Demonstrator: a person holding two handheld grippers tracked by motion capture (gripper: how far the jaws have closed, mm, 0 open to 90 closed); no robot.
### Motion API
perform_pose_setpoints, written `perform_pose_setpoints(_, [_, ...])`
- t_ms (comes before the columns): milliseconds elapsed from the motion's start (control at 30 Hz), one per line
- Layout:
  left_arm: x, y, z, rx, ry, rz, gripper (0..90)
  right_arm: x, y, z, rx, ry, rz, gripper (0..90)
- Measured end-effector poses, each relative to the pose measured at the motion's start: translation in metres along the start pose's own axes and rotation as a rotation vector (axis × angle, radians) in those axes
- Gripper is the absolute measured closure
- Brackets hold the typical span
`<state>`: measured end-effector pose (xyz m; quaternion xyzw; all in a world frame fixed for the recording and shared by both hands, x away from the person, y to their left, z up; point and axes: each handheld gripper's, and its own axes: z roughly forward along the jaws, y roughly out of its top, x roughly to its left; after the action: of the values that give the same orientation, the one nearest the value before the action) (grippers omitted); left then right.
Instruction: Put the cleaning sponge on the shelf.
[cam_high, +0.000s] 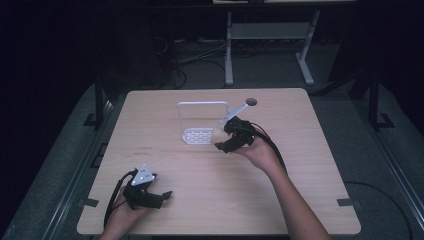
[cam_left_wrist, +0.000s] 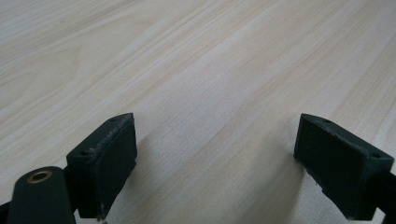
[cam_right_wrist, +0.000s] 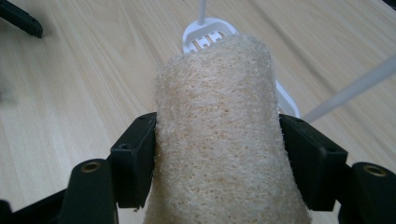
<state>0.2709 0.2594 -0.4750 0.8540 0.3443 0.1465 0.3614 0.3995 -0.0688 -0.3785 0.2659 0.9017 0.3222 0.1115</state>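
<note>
Clamped between the jaws of the right claw, a loofah sponge is held just beside the white rack, its long axis aimed at the slotted base. The left claw is kept wide open, empty, over the surface.

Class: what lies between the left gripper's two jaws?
Nothing: bare table shows between the open left gripper jaws in the left gripper view.

Pale wood-grain table under my cameras.
On it I see a white slotted plastic rack with a tall wire frame standing near the middle, and a small dark round disc by the far edge.
</note>
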Motion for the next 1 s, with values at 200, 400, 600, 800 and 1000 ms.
perform_pose_setpoints(200, [0.0, 0.0, 0.0, -0.001, -0.002, 0.002, 12.5, 0.001, 0.011, 0.008, -0.002, 0.007, -0.014, 32.0])
perform_pose_setpoints(400, [0.0, 0.0, 0.0, 0.0, -0.001, 0.007, 12.5, 0.003, 0.02, 0.017, 0.0, 0.013, -0.022, 32.0])
perform_pose_setpoints(600, [0.0, 0.0, 0.0, -0.001, -0.001, 0.005, 12.5, 0.003, 0.029, 0.025, -0.009, 0.014, -0.032, 32.0])
perform_pose_setpoints(800, [0.0, 0.0, 0.0, -0.002, -0.001, 0.005, 12.5, 0.006, 0.036, 0.035, -0.001, 0.007, -0.038, 32.0])
perform_pose_setpoints(1000, [-0.001, 0.0, 0.0, -0.002, -0.001, 0.005, 12.5, 0.006, 0.041, 0.047, -0.005, 0.001, -0.041, 32.0])
